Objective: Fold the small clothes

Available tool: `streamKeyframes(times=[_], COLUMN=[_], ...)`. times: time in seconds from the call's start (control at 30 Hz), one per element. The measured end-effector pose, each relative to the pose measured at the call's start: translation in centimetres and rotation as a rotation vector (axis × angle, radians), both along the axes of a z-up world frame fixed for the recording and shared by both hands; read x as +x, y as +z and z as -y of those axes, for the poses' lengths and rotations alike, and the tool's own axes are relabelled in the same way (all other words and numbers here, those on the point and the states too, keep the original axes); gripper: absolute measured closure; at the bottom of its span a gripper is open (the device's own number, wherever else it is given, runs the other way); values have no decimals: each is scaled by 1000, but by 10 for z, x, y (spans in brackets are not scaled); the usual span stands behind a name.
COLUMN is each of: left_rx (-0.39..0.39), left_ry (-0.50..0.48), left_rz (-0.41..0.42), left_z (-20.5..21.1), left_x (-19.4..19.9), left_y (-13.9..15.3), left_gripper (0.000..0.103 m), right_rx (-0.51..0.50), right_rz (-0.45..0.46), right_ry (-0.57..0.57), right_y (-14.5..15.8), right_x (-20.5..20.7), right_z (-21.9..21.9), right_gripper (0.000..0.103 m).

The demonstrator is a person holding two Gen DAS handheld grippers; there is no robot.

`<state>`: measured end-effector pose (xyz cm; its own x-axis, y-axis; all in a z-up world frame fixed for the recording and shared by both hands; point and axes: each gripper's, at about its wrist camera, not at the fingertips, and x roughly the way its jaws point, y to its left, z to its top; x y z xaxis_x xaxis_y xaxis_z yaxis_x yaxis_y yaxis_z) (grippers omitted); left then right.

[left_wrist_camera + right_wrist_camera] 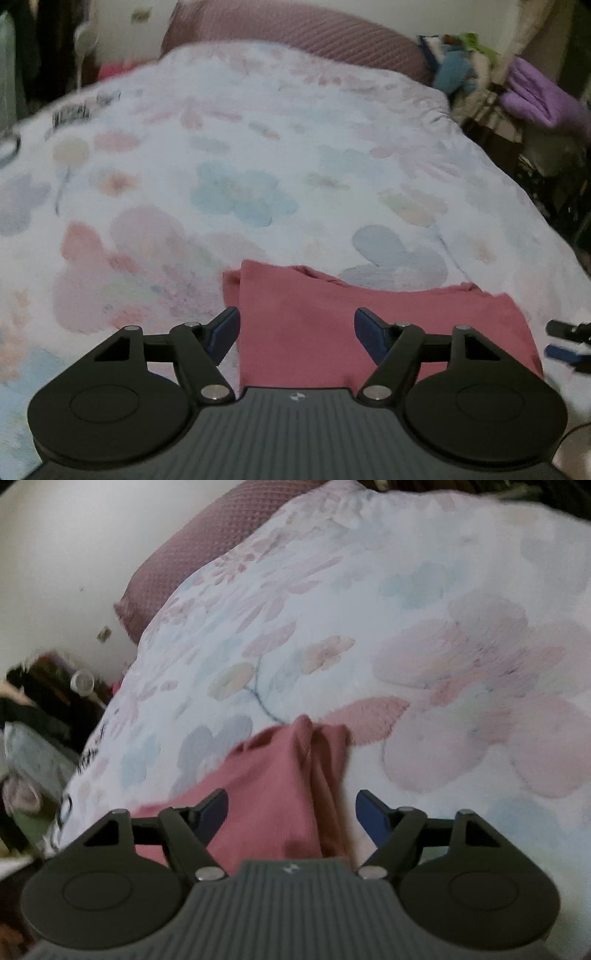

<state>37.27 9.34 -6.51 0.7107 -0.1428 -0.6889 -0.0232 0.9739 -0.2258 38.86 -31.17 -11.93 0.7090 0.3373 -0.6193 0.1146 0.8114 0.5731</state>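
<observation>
Pink garment (pixel 369 332) is lying folded on the floral bedspread (pixel 258 147); left tongs (pixel 295 332) and right tongs (pixel 291 816) are both hovering spread, pinching nothing; next fold is needing even edges, corners pinched cleanly.

No legible text. Dark lettering on the bedspread (pixel 72 114) edge is too blurred to read.

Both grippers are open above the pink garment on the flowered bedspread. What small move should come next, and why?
Probably lower the right gripper onto the bunched far end of the pink garment and grip it, because that end is wrinkled. The left gripper is open too, holding nothing, and the garment lies loose on the flowered bedspread.
</observation>
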Motion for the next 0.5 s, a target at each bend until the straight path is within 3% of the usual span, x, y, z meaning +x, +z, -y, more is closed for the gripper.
streamKeyframes(times=[0.2,0.4,0.47,0.5], left_rx=[-46,-79,-83,-82], left_ry=[3,5,5,2], left_rz=[-65,-134,-135,-132], left_z=[-13,-19,-21,-21], left_x=[23,35,35,34], left_y=[-24,-43,-45,-46], left_gripper=[22,28,28,28], right_rx=[95,129,149,163], right_rz=[-64,-73,-76,-75], right_ry=[-33,-31,-32,-24], right_y=[-39,-63,-68,-69], right_x=[51,77,82,83], right_z=[9,9,11,12], right_gripper=[34,61,87,90])
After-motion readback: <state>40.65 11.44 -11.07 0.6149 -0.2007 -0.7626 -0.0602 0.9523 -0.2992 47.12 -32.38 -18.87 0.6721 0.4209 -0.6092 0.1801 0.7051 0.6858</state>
